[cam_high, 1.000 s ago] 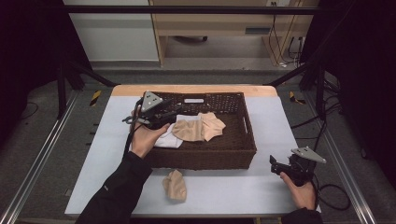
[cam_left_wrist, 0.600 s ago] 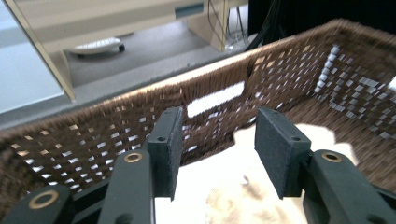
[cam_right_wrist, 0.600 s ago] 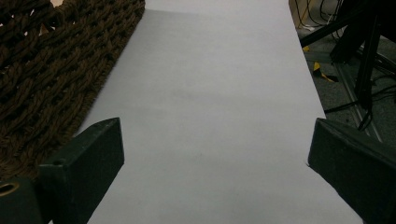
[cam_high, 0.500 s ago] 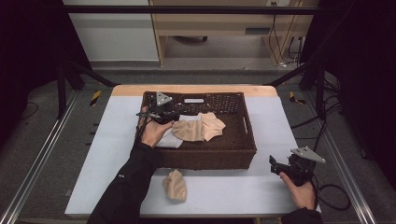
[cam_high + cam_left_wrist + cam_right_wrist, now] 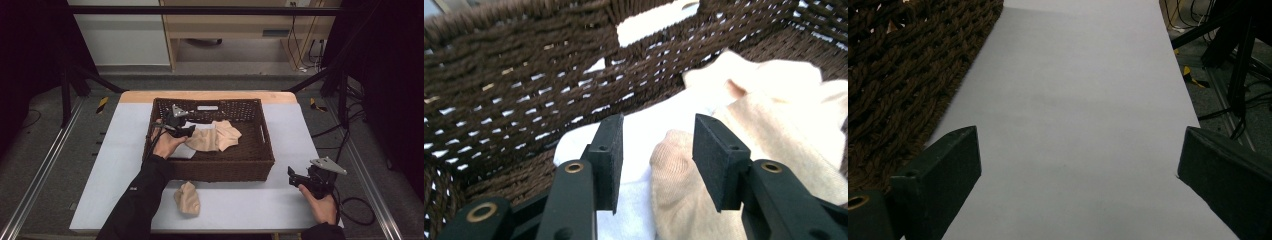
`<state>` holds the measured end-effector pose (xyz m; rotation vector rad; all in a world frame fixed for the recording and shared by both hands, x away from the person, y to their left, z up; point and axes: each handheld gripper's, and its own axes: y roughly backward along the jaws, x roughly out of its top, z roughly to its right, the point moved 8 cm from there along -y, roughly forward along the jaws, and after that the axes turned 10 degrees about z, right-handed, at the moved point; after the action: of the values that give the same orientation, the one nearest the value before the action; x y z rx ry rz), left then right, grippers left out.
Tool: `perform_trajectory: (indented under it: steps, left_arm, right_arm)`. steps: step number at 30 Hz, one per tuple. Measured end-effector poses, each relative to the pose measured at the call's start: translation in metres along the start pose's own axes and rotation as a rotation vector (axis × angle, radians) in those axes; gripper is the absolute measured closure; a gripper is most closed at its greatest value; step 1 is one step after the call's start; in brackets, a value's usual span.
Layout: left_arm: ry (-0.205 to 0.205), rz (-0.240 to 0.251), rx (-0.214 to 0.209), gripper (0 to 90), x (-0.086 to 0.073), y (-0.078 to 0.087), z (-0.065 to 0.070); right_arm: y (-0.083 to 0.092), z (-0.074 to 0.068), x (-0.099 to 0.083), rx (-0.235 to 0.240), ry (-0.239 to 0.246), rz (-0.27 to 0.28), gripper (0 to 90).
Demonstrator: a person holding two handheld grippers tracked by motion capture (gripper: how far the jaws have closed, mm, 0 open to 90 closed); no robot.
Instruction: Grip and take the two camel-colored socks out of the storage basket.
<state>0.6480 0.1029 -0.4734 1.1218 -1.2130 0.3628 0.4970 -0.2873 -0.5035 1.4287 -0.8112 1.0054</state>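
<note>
A brown wicker basket (image 5: 268,150) holds beige socks (image 5: 220,137) lying on a white cloth (image 5: 182,150). My left gripper (image 5: 189,131) is down inside the basket at its left side. In the left gripper view the jaws (image 5: 658,125) straddle the toe end of a beige sock (image 5: 674,175) above the white cloth (image 5: 634,125). They have just been closing, and a gap still shows at the left pad. My right gripper (image 5: 294,176) rests at the table's right front, open wide over bare table (image 5: 1078,150). Another beige sock (image 5: 187,197) lies on the table in front of the basket.
The basket's woven wall (image 5: 514,60) rises close behind the left jaws, with a white handle slot (image 5: 654,22). The basket's outer side (image 5: 898,65) stands left of the right gripper. The table's right edge and cables (image 5: 1218,60) lie beyond.
The left hand has gone deeper and lower into the basket, toward the beige socks. The right hand has stayed where it was.
</note>
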Motion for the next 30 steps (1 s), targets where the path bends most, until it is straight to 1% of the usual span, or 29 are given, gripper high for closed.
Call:
perform_trajectory:
  steps: [1,2,3,7,10,11,12,13,15,16,17,18,19,20,21,23,24,27,30]
  left_arm:
    - [-0.010,-0.017,-0.003,54.5,-0.003,-0.001,0.000]
    - [-0.009,-0.030,-0.004,53.8,-0.005,-0.002,0.000]
    - [-0.012,-0.054,-0.010,53.1,-0.009,-0.004,-0.001]
    - [-0.004,-0.066,-0.020,51.8,-0.012,-0.005,-0.001]
    - [-0.014,-0.075,-0.033,49.6,-0.014,-0.006,0.000]
    - [-0.024,-0.090,-0.049,48.8,-0.017,-0.007,0.003]
    - [-0.032,-0.103,-0.056,48.9,-0.020,-0.008,0.004]
    - [-0.032,-0.103,-0.056,49.6,-0.020,-0.008,0.004]
    - [-0.053,-0.131,-0.073,50.7,-0.024,-0.008,0.007]
    - [-0.060,-0.140,-0.077,55.7,-0.025,-0.008,0.008]
    - [-0.068,-0.146,-0.078,55.7,-0.025,-0.007,0.009]
    - [-0.068,-0.152,-0.079,59.4,-0.025,-0.007,0.009]
    - [-0.064,-0.157,-0.082,66.3,-0.026,-0.006,0.010]
    - [-0.065,-0.161,-0.085,66.3,-0.026,-0.006,0.010]
    - [-0.057,-0.168,-0.084,71.2,-0.025,-0.005,0.010]
    - [-0.041,-0.175,-0.089,81.1,-0.024,-0.003,0.010]
    - [-0.032,-0.174,-0.088,84.6,-0.024,-0.002,0.011]
    - [-0.026,-0.174,-0.084,86.8,-0.022,0.001,0.011]
    - [-0.012,-0.115,-0.089,87.2,-0.015,0.005,0.013]
  right_arm:
    - [0.000,0.000,0.000,0.001,0.000,0.000,4.0]
    - [0.000,0.000,0.000,0.002,0.001,0.000,4.0]
    - [-0.001,0.000,0.000,0.002,0.005,-0.002,4.0]
    - [-0.001,-0.001,-0.001,0.002,0.003,-0.003,4.0]
    - [-0.001,-0.001,-0.001,0.001,0.005,-0.001,4.0]
    - [-0.001,0.000,-0.001,0.001,0.011,0.001,4.0]
    - [-0.001,-0.001,-0.001,0.002,0.011,-0.001,4.0]
    - [-0.001,-0.001,-0.001,0.003,0.008,-0.003,4.0]
    - [-0.001,-0.001,-0.001,0.004,0.009,-0.004,4.1]
    - [-0.002,-0.002,-0.001,0.004,0.010,-0.004,4.2]
    - [-0.002,-0.002,-0.001,0.004,0.010,-0.004,4.2]
    - [-0.001,-0.001,-0.001,0.003,0.009,-0.004,4.2]
    - [-0.001,-0.001,-0.001,0.002,0.008,-0.003,4.2]
    - [-0.001,-0.001,-0.001,0.002,0.008,-0.003,4.2]
    - [-0.001,-0.001,-0.001,0.001,0.014,-0.001,4.2]
    - [-0.001,-0.001,-0.001,0.001,0.010,-0.003,4.2]
    - [-0.001,-0.001,-0.001,0.001,0.011,-0.003,4.2]
    - [-0.001,-0.001,-0.001,0.001,0.013,-0.004,4.3]
    - [-0.001,-0.001,-0.001,-0.001,0.010,-0.002,4.2]
